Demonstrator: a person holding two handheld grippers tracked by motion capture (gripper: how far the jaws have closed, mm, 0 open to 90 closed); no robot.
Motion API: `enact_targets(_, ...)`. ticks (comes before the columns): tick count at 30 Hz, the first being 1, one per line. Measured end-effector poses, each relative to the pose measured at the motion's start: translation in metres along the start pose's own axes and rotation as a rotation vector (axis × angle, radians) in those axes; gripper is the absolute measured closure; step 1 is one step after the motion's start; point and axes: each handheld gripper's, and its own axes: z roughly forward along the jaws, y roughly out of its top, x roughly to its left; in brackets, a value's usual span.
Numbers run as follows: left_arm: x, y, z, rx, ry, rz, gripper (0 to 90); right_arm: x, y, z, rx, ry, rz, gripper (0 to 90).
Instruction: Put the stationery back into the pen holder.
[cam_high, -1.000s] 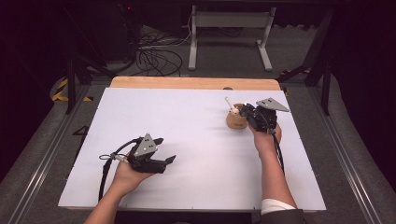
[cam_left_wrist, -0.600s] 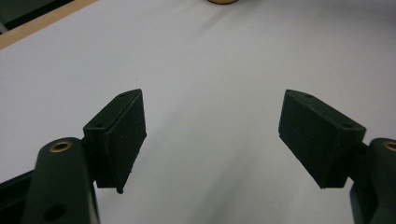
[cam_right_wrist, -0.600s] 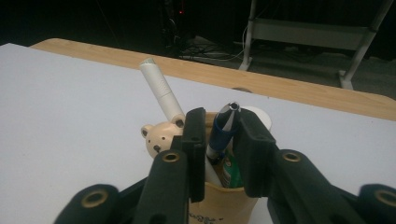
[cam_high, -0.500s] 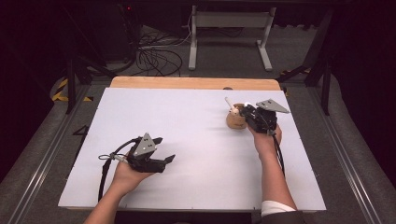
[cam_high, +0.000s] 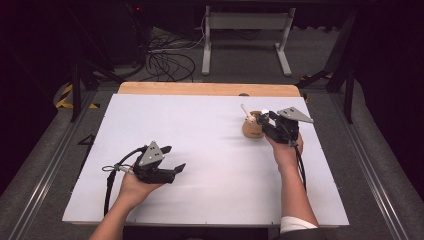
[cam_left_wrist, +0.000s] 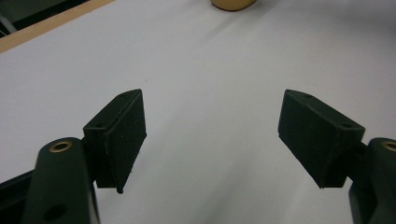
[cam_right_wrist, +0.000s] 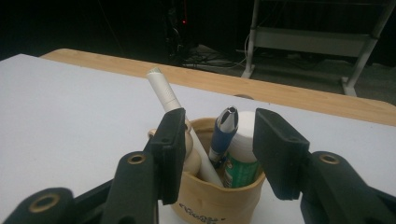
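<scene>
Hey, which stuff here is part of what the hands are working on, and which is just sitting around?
In the job:
right tool, jaws open around the pen
blue pen
tan cup holding it
white stick and green-labelled bottle in the cup

Just around:
left tool, open, holding nothing
white table
cables and metal stand on the floor

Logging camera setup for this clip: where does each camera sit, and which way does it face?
High view: above the person's side, looking forward and down on the table; forearms, left gripper, right gripper.
Left gripper view: rides the left gripper, looking across the bare table; open jaws.
Right gripper view: rides the right gripper, facing the cup; jaws open.
Shared: the cup appears in all views.
</scene>
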Motion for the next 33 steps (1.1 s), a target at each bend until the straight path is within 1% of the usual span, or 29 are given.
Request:
enact_targets(4, 0.001, 0.0, -0.001, -0.013, -0.009, -0.006, 23.4, -0.001, -0.002, -0.004, -0.02, 0.009, 0.009, 50.4)
enact_targets(7, 0.002, 0.001, -0.002, -0.032, -0.013, -0.006, 21.4, -0.001, -0.004, -0.008, -0.032, 0.023, 0.011, 45.2)
enact_targets(8, 0.002, 0.001, -0.003, -0.037, -0.015, -0.012, 21.0, -0.001, -0.004, -0.009, -0.036, 0.027, 0.012, 43.7)
enact_targets(12, 0.003, 0.002, -0.006, -0.051, -0.011, -0.015, 20.3, -0.002, -0.006, -0.013, -0.053, 0.046, 0.024, 38.2)
enact_targets(16, 0.004, 0.002, -0.009, -0.068, -0.013, -0.03, 19.6, 0.0, -0.008, -0.017, -0.063, 0.059, 0.021, 33.6)
enact_targets(17, 0.005, 0.003, -0.01, -0.073, -0.009, -0.025, 19.4, 0.001, -0.009, -0.018, -0.068, 0.062, 0.016, 32.7)
enact_targets(20, 0.006, 0.003, -0.014, -0.087, -0.01, -0.036, 19.0, 0.003, -0.011, -0.021, -0.073, 0.069, 0.009, 30.7)
enact_targets(21, 0.007, 0.003, -0.015, -0.094, -0.005, -0.035, 18.8, 0.004, -0.012, -0.022, -0.073, 0.073, 0.01, 29.8)
enact_targets(22, 0.007, 0.003, -0.016, -0.095, -0.01, -0.039, 18.8, 0.004, -0.013, -0.023, -0.073, 0.077, 0.006, 29.0)
enact_targets(28, 0.009, 0.004, -0.02, -0.115, -0.004, -0.048, 18.5, 0.008, -0.019, -0.028, -0.076, 0.094, -0.002, 24.4)
enact_targets(33, 0.01, 0.004, -0.023, -0.123, 0.003, -0.049, 18.1, 0.013, -0.024, -0.035, -0.1, 0.154, -0.004, 20.2)
